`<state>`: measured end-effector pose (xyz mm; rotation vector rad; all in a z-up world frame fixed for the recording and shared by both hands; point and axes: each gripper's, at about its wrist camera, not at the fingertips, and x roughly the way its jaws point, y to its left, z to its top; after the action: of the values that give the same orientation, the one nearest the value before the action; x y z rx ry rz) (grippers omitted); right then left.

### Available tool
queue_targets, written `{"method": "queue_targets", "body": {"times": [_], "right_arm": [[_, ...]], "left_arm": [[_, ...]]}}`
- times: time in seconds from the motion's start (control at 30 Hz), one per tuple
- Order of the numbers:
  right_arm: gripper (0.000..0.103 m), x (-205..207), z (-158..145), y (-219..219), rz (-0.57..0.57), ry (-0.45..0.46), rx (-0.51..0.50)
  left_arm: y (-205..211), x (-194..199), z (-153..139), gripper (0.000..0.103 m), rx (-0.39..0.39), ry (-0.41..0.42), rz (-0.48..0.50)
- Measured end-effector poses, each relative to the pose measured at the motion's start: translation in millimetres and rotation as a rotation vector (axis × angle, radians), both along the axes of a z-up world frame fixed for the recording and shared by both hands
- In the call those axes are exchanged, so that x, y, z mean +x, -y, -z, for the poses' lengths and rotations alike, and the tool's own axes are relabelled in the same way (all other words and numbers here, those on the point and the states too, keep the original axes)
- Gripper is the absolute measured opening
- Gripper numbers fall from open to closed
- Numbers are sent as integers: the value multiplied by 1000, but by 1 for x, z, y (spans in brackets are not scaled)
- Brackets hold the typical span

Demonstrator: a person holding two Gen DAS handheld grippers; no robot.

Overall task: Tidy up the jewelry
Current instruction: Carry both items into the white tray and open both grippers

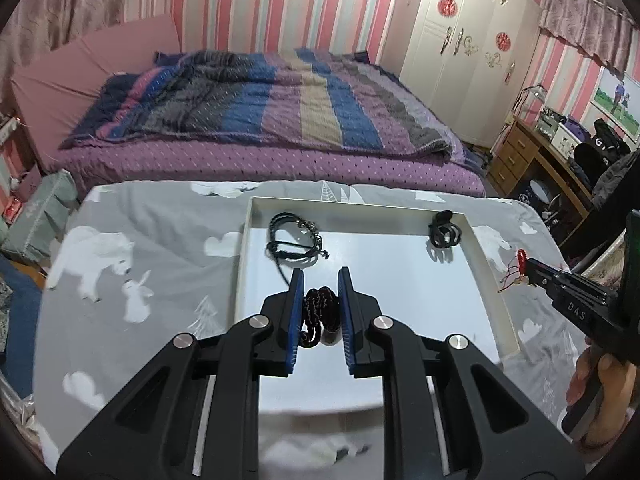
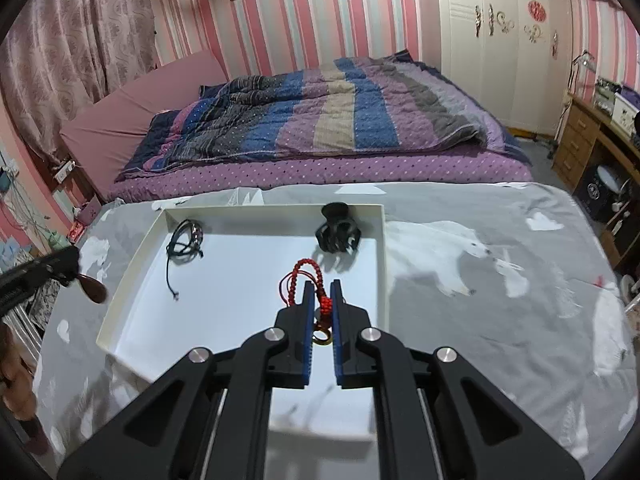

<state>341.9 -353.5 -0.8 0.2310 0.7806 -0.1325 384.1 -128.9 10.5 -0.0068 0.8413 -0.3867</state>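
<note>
The left tongs stood narrow, clamped on a dark braided bracelet bunched between the blue pads, held above the near part of the white tray. The right tongs were pressed almost together on a red braided bracelet, whose loop stood out past the tips while a small gold ring hung further back between the pads.

Both pieces looked light, soft and limp; they would likely sag and swing, so a pinch on the thick braid seemed safer than one on the thin trailing cords, which could slip out.

In the tray, a black cord bracelet lay at the far left corner and a black claw hair clip at the far right, well apart from each other. The tray floor looked smooth and shiny, so things might slide on it.

The tray rested on a counter covered with a grey cloth printed with white polar bears. Beyond it was a bed with a striped quilt, pink striped walls, a white wardrobe and a wooden desk to the right.
</note>
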Motion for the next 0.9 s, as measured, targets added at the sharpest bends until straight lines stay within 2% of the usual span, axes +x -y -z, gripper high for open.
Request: {"method": "queue_targets", "body": {"times": [0.23,0.5,0.9], "right_arm": [[7,47,30,2,12,-67,26],[7,80,64,3,11,-147,-2],[7,100,89,14,39,-232,8]], "left_arm": [[36,47,39,16,45,-53,18],[65,78,73,16,78,-106,62],[72,90,91,16,167,-85,39]]}}
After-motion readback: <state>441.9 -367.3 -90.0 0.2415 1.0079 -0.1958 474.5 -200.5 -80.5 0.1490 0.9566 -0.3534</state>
